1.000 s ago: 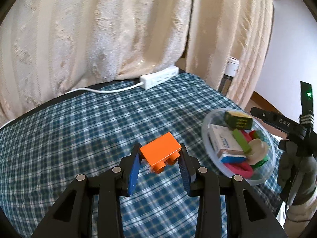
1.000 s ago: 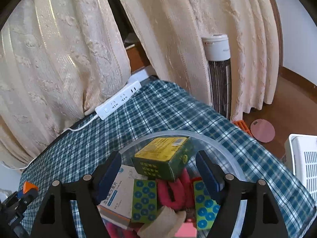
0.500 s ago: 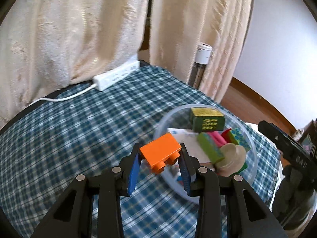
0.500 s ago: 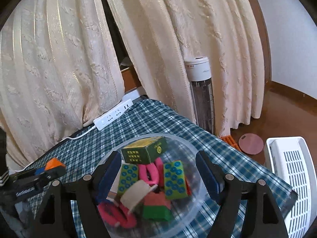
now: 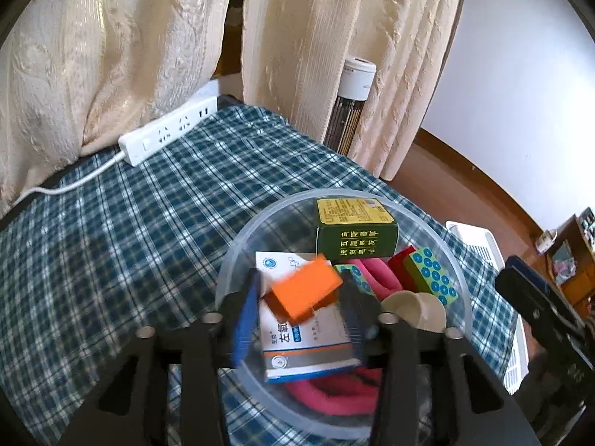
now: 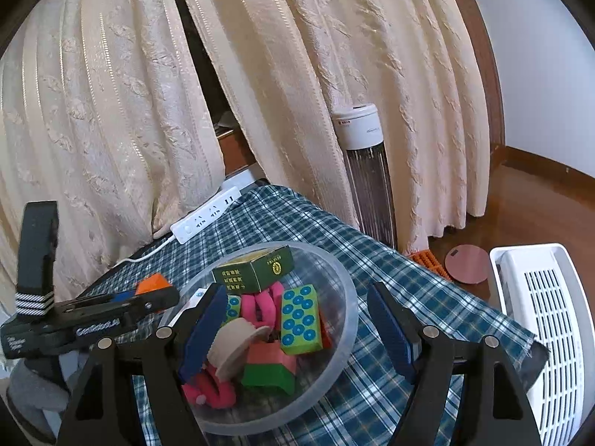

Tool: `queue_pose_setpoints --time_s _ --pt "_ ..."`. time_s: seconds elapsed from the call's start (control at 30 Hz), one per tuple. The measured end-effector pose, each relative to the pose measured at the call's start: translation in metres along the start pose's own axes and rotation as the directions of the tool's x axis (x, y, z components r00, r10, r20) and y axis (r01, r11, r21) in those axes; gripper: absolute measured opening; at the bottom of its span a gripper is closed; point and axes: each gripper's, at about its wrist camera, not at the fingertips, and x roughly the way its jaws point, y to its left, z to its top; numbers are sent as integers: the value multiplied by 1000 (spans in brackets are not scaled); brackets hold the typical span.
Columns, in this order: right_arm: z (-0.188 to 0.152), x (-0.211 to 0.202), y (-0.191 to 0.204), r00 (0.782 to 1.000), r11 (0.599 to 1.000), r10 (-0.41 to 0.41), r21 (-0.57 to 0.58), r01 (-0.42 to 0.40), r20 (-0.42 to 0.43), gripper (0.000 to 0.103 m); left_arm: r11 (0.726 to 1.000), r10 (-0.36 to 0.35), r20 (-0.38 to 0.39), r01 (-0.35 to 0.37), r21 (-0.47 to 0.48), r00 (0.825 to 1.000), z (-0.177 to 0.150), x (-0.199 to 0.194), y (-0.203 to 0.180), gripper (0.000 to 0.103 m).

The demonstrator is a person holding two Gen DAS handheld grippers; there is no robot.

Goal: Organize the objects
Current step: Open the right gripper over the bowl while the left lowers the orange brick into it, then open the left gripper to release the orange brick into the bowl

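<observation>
An orange brick (image 5: 306, 290) hangs blurred and tilted between the blue pads of my left gripper (image 5: 297, 316), right over the clear plastic bowl (image 5: 238, 249). The jaws are opening and the pads stand off the brick. The right wrist view shows the same brick (image 6: 150, 282) at the left gripper's tip, by the bowl's left rim (image 6: 186, 290). The bowl holds a dark green box (image 5: 357, 234), a white medicine box (image 5: 297, 345), pink rings, dotted green blocks and a beige spool. My right gripper (image 6: 297, 330) is open and straddles the bowl's right rim, holding nothing.
A white power strip (image 5: 167, 133) with its cable lies at the back of the checked tablecloth (image 5: 111, 241), under cream curtains. Beyond the table's right edge stand a tower heater (image 6: 366, 178) and a white slatted basket (image 6: 550, 319) on the wooden floor.
My left gripper carried the orange brick rightwards to above the bowl, and its jaws have now parted, leaving the brick loose and tilting. The right gripper drew back from the bowl a little.
</observation>
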Motion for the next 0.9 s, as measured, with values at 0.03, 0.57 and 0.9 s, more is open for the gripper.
queue_pose_setpoints --time_s 0.03,0.57,0.9 --pt "-1 0 0 1000 1000 1 2 -1 -3 81 1000 -2 2 2 -6 1000 0 1 1 59" --pt "-18 -18 18 999 998 26 -49 -28 -42 90 999 45 50 -44 -28 998 -15 -40 8 83" --pt "-37 -32 41 996 994 -10 -112 0 -89 102 997 73 122 -73 -5 990 -39 -80 8 94"
